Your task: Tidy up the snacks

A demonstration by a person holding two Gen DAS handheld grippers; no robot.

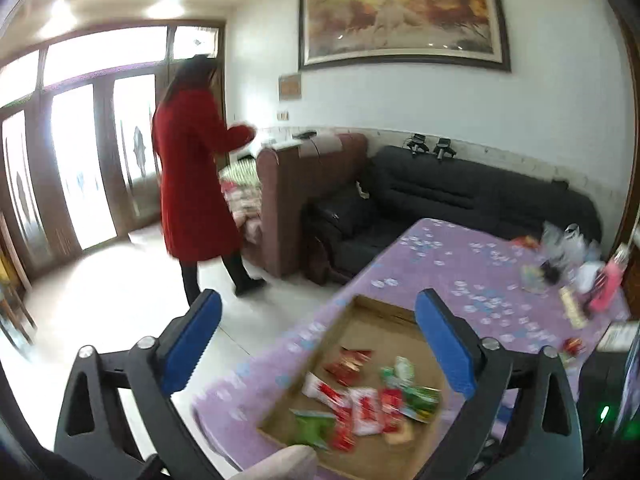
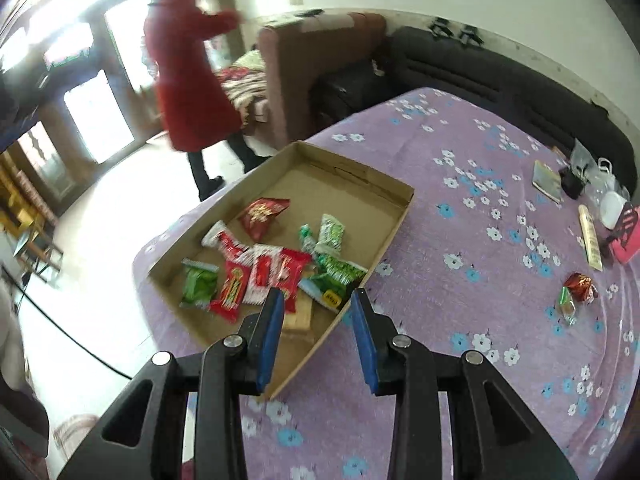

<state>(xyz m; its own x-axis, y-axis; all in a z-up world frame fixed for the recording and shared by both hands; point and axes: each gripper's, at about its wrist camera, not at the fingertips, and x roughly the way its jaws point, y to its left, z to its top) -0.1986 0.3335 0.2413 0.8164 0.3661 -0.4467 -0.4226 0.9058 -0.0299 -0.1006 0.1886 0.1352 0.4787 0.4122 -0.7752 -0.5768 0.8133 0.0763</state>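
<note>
1. A shallow cardboard tray (image 2: 394,216) is seen lying at the near corner of a worktop (image 2: 460,320) draped in a purple cloth printed with white and blue flowers.
2. Red, green and white snack packets (image 2: 276,264) are heaped at the tray's nearer end; its far end is left bare.
3. A red packet (image 2: 262,214) is set slightly apart from the heap, towards the tray's middle.
4. Outside the tray, two loose wrapped snacks (image 2: 578,288) are seen on the cloth, well to the right.
5. The left claw (image 1: 318,344) is held spread wide above the tray, with nothing between its blue pads (image 1: 188,344).
6. The right claw (image 2: 318,308) is shown partly parted over the tray's near corner; no packet is pinched, and the tray's rim is seen through the gap.
7. Bags, a booklet and a pink object (image 2: 626,236) are clustered at the worktop's far right edge.
8. Beyond the worktop, a dark sofa (image 1: 460,196) is placed against the wall beneath a framed painting (image 1: 404,16).
9. A person in a long red coat (image 1: 192,184) is caught, blurred, beside a brown armchair (image 1: 296,196).
</note>
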